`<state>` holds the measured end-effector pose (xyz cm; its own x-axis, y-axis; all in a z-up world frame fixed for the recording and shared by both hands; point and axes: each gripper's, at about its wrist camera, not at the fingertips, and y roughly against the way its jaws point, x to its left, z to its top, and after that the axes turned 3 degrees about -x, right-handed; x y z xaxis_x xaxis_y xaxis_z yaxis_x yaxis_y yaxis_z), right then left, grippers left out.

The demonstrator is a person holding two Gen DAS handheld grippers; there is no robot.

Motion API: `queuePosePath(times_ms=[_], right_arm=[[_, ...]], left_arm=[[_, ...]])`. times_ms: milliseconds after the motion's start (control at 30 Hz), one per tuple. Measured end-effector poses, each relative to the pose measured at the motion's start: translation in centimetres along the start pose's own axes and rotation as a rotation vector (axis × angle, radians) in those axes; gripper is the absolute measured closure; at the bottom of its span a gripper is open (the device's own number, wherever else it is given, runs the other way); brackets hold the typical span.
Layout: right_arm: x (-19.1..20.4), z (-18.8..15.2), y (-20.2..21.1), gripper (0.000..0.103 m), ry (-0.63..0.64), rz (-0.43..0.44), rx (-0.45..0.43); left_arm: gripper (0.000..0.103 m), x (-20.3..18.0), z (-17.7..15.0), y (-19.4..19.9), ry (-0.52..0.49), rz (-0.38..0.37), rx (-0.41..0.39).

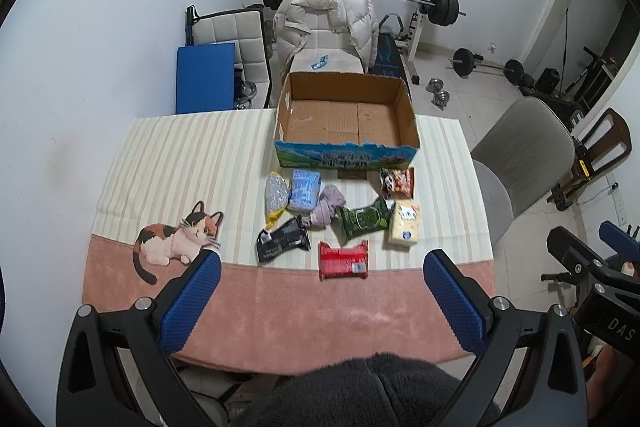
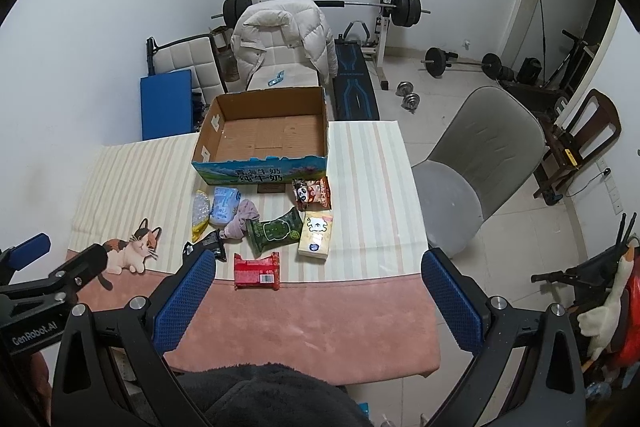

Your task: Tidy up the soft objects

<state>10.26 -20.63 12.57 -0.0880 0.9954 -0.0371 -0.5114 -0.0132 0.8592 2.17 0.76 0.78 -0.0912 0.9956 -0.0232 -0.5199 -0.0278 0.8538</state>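
An open, empty cardboard box (image 1: 346, 115) (image 2: 264, 131) stands at the table's far middle. Before it lie several soft items: a red packet (image 1: 343, 259) (image 2: 256, 271), a green packet (image 1: 362, 219) (image 2: 274, 230), a yellow tissue pack (image 1: 404, 225) (image 2: 316, 235), a panda snack bag (image 1: 397, 183) (image 2: 312, 193), a purple cloth (image 1: 326, 207) (image 2: 242, 219), a blue pack (image 1: 305, 189) (image 2: 225, 205), a clear bag (image 1: 276, 197) (image 2: 200, 215) and a black packet (image 1: 282, 239) (image 2: 208, 247). My left gripper (image 1: 322, 267) and right gripper (image 2: 318, 269) hover open and empty above the near table edge.
The table carries a striped cloth with a cat picture (image 1: 176, 239) (image 2: 128, 251). A grey chair (image 1: 520, 155) (image 2: 476, 163) stands at the right. A chair with a white jacket (image 1: 326, 23) (image 2: 280, 35) and weight equipment (image 1: 440, 7) stand behind the table.
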Motion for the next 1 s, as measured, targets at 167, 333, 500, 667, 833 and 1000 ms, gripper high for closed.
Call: queuePosePath(times_ms=[167,333,500,667,833,1000], right_arm=[[-1.1,1.1,-5.9,0.0,-0.028,0.034,0.042],[-2.5,1.3,-17.4,0.0,-0.067,0.056,0.194],[-3.3,-0.3,-30.9,0.003,-0.11,0.061,0.386],[-3.7,-2.4,-42.0,0.008,-0.162,0.066,0.522],[-3.2,-3.9,-47.0,0.011,-0.206,0.079,0.591],[-2.7,-5.6,-49.1,0.011,-0.23,0.084,0.651]], left_arm=[[0.0,1.1,1.8,-5.6,-0.023,0.064,0.019],[0.0,3.0,3.7,-15.8,-0.046,0.089,0.114],[0.012,3.9,4.9,-28.4,-0.055,0.051,0.267],[0.025,3.3,4.1,-39.7,-0.093,0.036,0.452],[0.025,2.8,3.2,-46.7,-0.114,0.027,0.556],[0.046,2.4,2.5,-49.5,-0.133,0.031,0.584]])
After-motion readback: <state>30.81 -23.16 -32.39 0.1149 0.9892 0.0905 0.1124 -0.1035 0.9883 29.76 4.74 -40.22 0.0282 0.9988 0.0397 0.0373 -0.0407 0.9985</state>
